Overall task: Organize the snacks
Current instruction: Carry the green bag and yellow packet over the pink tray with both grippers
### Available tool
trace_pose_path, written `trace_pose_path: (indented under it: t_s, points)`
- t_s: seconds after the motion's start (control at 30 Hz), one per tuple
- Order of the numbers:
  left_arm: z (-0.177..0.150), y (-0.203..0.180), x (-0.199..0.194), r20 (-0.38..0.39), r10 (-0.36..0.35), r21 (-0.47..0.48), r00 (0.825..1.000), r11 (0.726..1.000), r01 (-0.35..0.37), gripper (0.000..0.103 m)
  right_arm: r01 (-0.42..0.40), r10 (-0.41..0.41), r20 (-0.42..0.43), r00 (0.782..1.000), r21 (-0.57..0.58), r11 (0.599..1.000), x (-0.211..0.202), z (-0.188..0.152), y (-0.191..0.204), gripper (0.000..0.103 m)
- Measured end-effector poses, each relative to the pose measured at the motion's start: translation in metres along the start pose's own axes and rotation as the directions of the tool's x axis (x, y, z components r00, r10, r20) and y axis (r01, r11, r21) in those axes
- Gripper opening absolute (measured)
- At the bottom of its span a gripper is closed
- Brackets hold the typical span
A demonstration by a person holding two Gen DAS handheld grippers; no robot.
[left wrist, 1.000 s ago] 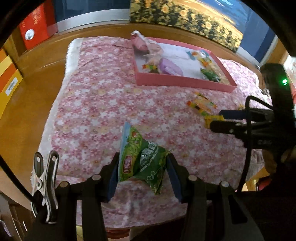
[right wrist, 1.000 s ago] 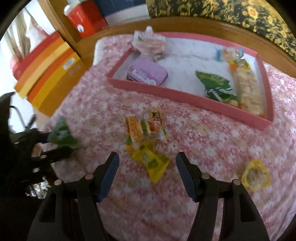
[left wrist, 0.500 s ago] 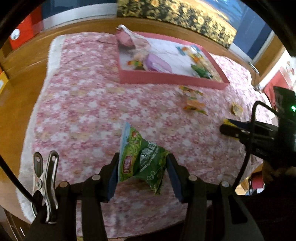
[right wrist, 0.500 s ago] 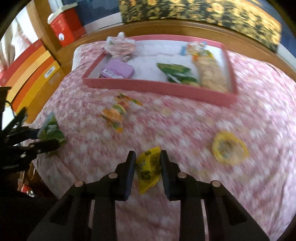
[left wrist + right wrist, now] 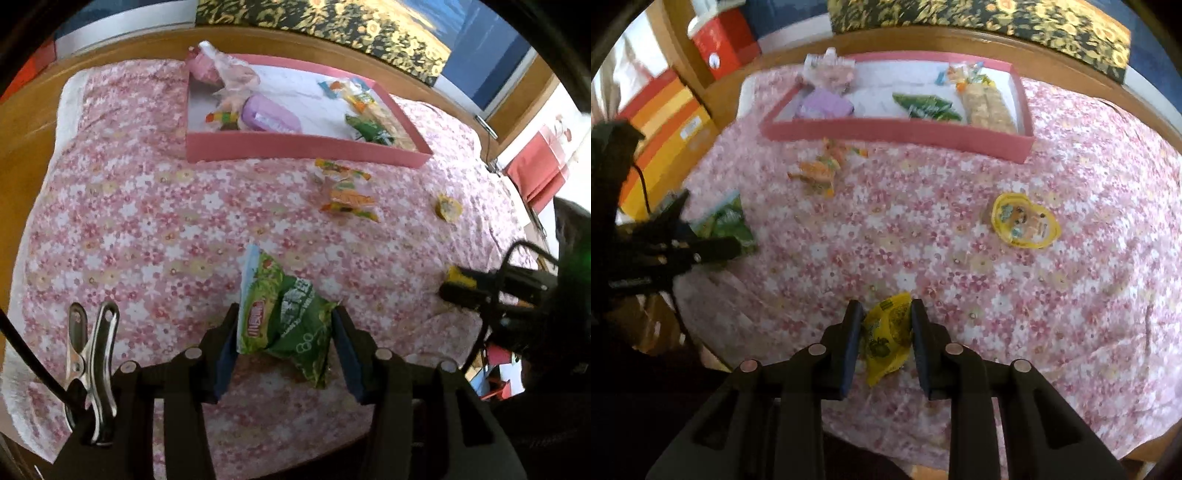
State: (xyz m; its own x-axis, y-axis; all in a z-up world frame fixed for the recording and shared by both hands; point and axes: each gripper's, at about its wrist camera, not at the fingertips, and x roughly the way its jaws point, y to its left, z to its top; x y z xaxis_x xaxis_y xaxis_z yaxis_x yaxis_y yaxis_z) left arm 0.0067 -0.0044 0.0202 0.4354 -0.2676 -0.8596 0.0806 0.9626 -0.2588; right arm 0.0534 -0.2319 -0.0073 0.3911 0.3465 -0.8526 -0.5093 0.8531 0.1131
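The left claw [image 5: 284, 328] grips a crinkled green foil snack bag [image 5: 284, 314] and the right claw [image 5: 885, 332] pinches a small yellow plastic packet [image 5: 886, 332], both lifted over the pink floral worktop [image 5: 923, 240], probably bound for the shallow pink tray [image 5: 897, 131] collecting snacks.

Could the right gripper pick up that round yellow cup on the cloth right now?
Probably not yet. The right gripper is shut on a yellow packet, so it has no free grip. The way to the round yellow cup itself looks free: it lies alone on the flowered cloth, with nothing between.
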Motion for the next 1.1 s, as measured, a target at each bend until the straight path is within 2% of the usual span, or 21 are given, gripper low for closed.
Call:
trace_pose_path:
  t_s: [0.13, 0.27, 0.33, 0.4, 0.57, 0.83, 1.1]
  points:
    - [0.007, -0.011, -0.023, 0.040, 0.022, 0.036, 0.999, 0.999, -0.023, 0.050, 0.007, -0.009, 0.080, 0.997, 0.018, 1.000, -0.031, 0.005, -0.005, 0.027]
    - [0.021, -0.017, -0.050, 0.079, 0.062, 0.030, 0.995, 0.998, -0.064, 0.050, 0.045, -0.045, 0.190, 0.981, 0.006, 0.999, -0.068, 0.019, 0.002, 0.027]
    - [0.028, -0.018, -0.065, 0.103, 0.082, 0.021, 0.991, 0.996, -0.085, 0.050, 0.081, -0.071, 0.258, 0.963, -0.030, 0.996, -0.090, 0.027, 0.011, 0.027]
    - [0.035, -0.020, -0.080, 0.134, 0.100, 0.017, 0.986, 0.994, -0.103, 0.050, 0.078, -0.057, 0.324, 0.944, -0.052, 0.996, -0.110, 0.035, 0.021, 0.027]
    - [0.046, -0.026, -0.111, 0.217, 0.086, 0.016, 0.972, 0.996, -0.092, 0.050, 0.091, -0.043, 0.426, 0.904, -0.092, 0.992, -0.136, 0.048, 0.037, 0.027]
    - [0.058, -0.039, -0.129, 0.279, 0.122, 0.052, 0.953, 0.989, -0.142, 0.050, 0.089, -0.048, 0.435, 0.899, -0.073, 0.993, -0.136, 0.050, 0.032, 0.027]
    - [0.071, -0.042, -0.142, 0.364, 0.140, 0.059, 0.921, 0.983, -0.173, 0.050, 0.073, -0.027, 0.492, 0.870, -0.074, 0.995, -0.150, 0.065, 0.027, 0.027]
